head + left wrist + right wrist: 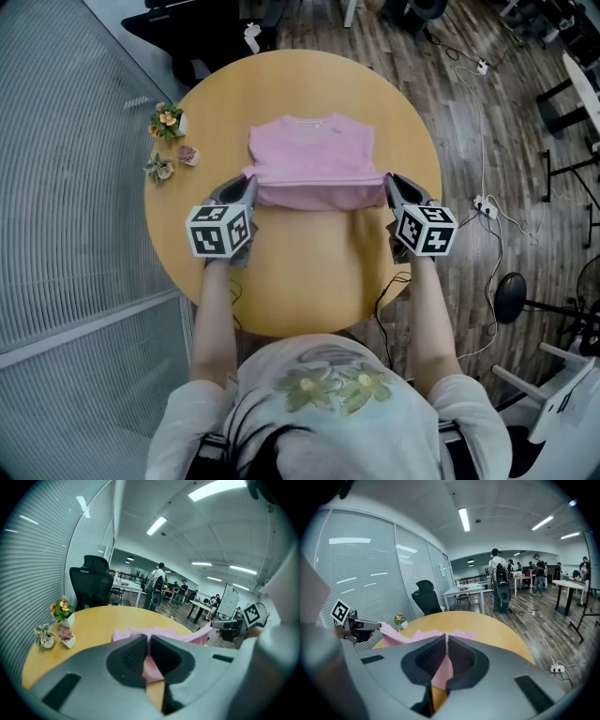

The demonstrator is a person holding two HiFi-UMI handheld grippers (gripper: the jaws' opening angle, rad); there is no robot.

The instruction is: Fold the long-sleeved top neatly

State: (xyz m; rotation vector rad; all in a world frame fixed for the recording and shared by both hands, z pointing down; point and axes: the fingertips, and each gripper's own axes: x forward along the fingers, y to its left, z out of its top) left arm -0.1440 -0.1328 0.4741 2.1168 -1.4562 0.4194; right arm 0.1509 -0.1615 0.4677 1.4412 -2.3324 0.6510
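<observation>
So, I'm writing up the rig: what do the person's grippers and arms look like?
The left gripper and right gripper are grey, with dark ribbed pads, and each carries a white cube printed with black square markers. Thin dark cables trail from both. The person wears a pale grey short-sleeved top with a floral print.

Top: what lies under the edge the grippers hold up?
The top's own lower layer, resting on the table. Anything beneath the top is covered.
</observation>
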